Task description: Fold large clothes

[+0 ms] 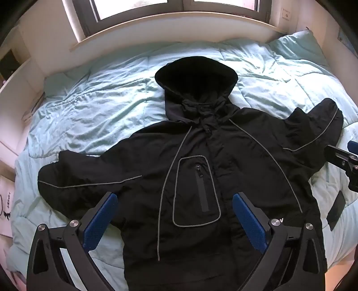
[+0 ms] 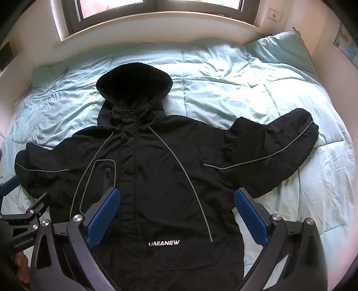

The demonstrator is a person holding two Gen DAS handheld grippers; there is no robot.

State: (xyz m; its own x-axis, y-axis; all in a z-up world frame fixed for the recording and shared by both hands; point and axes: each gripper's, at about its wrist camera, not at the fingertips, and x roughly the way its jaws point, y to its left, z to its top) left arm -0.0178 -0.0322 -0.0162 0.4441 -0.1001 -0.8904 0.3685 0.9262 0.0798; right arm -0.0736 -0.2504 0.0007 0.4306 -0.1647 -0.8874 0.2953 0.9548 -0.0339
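Note:
A black hooded jacket [image 1: 235,161] with grey piping lies flat and face up on the bed, hood toward the window and both sleeves spread out; it also shows in the right wrist view [image 2: 156,179]. My left gripper [image 1: 175,197] is open and empty, held above the jacket's left chest pocket. My right gripper [image 2: 176,192] is open and empty above the jacket's lower front, near the white logo [image 2: 164,242]. The right gripper shows at the right edge of the left wrist view [image 1: 344,161]. The left gripper shows at the left edge of the right wrist view [image 2: 20,201].
The bed has a pale green quilt [image 1: 89,107], wrinkled, with a matching pillow [image 2: 279,51] at the far right. A window sill [image 2: 156,20] runs behind the bed. A wall stands close on the right and shelving on the left.

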